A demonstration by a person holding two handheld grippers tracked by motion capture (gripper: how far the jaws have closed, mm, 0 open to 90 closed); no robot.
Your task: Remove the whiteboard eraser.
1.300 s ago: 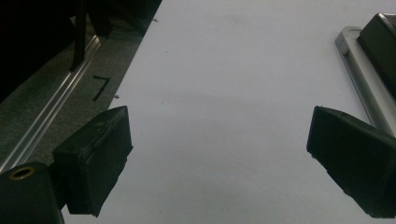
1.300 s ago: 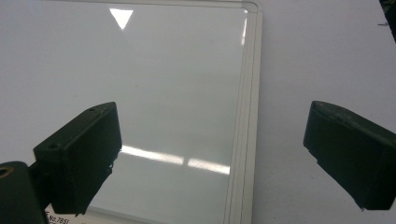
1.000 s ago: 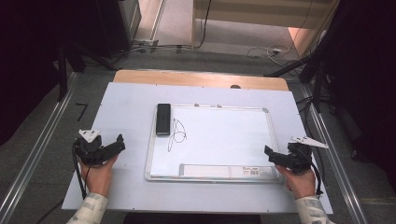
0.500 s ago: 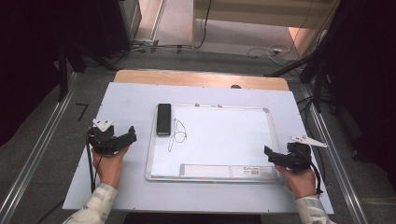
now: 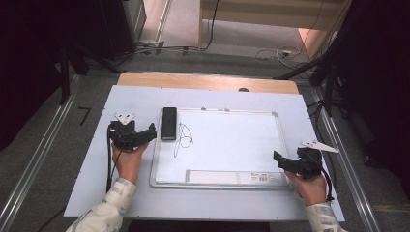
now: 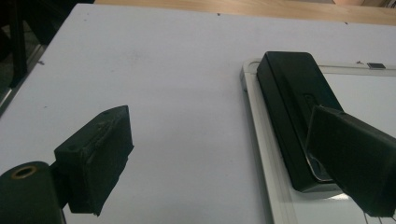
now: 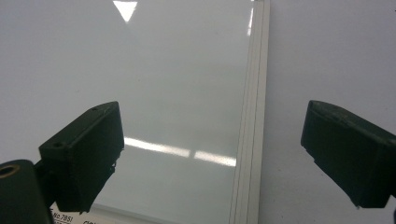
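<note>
A whiteboard lies flat on the white table, with a black scribble near its left side. A black eraser rests on the board's top left corner; it appears as a long black block in the left gripper view. My left gripper is open just left of the board, below the eraser, its right jaw over the eraser's near end. My right gripper is open at the board's right edge, which runs between its jaws.
The white table ends in a wooden strip at the back. Metal rails run along both sides. A label strip sits along the board's bottom edge. Cables lie on the floor beyond the table.
My left gripper has moved forward and right, from the table's left side to just beside the eraser and the board's left edge. The right gripper has stayed put.
</note>
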